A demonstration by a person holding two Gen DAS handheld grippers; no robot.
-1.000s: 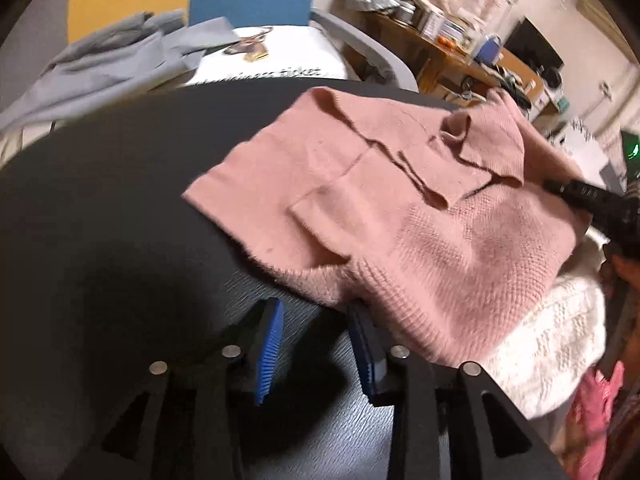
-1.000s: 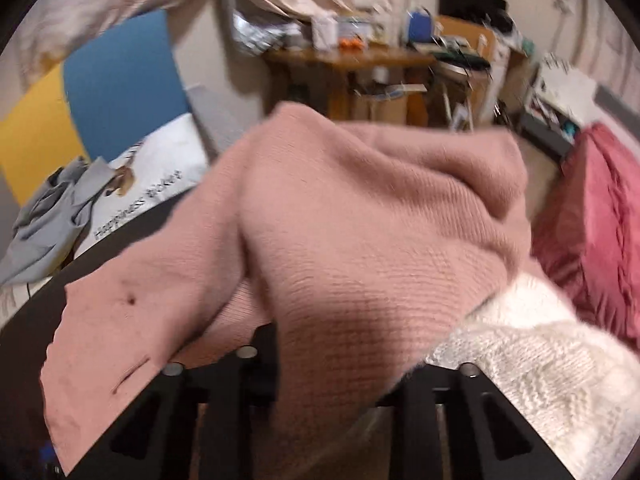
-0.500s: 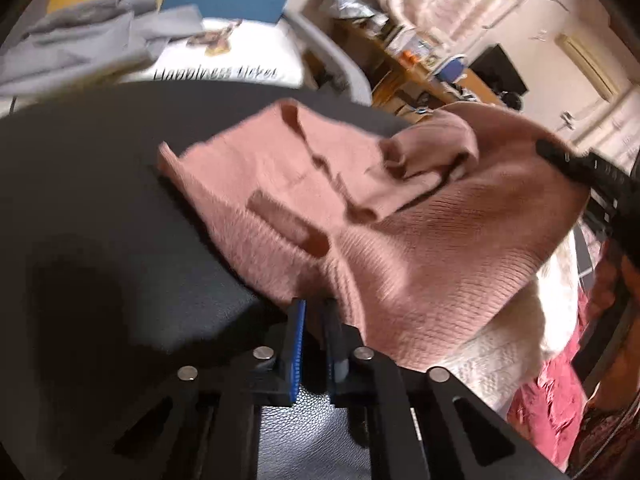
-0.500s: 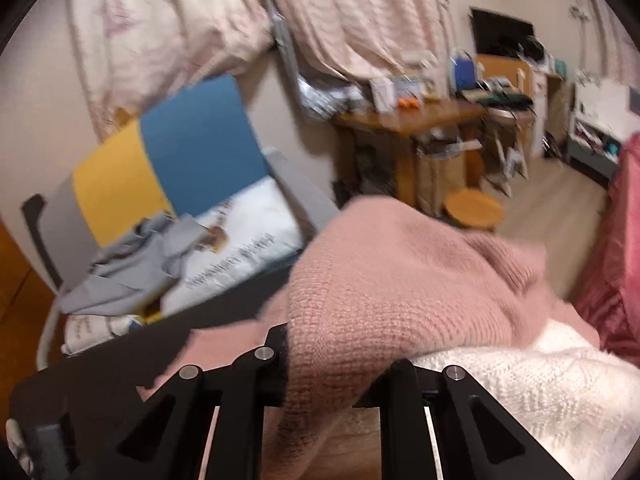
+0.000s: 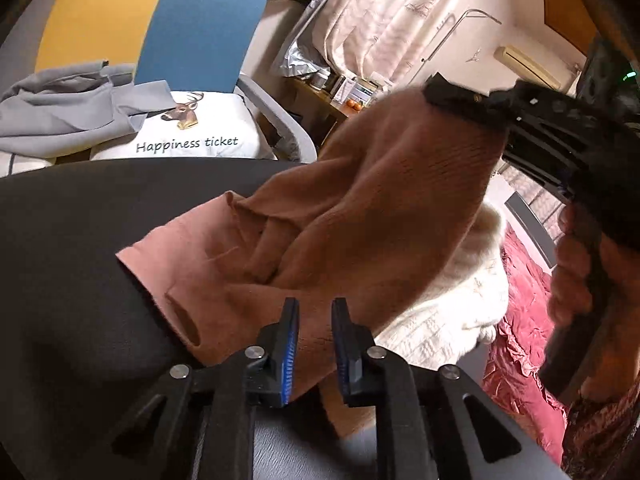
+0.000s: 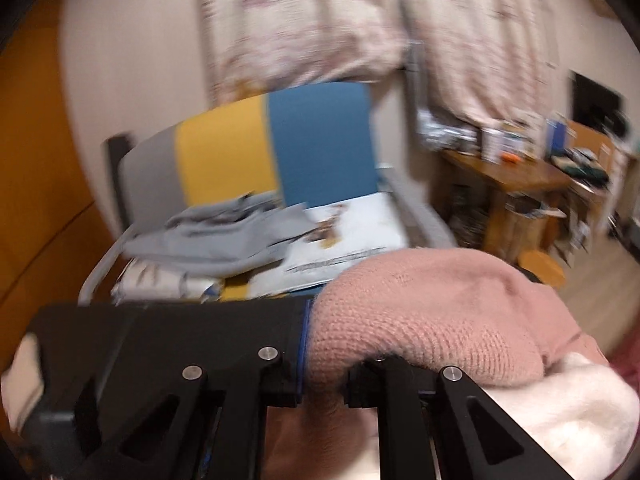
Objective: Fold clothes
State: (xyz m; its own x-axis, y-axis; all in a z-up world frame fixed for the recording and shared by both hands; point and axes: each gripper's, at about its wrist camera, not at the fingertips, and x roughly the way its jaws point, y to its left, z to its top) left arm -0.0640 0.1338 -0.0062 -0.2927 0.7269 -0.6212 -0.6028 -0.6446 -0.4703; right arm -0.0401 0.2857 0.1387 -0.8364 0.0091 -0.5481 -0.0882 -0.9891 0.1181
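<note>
A chair with a grey, yellow and blue panelled backrest [image 5: 152, 20] stands at the upper left of the left wrist view, against a plain cream wall [image 6: 132, 80]. Pale floral curtains [image 5: 384, 8] hang at the upper centre. A cluttered wooden desk [image 6: 516, 172] sits at the right of the right wrist view, above light wooden flooring [image 6: 596, 280]. A cream wall-mounted air conditioner [image 5: 528, 66] shows at upper right.
</note>
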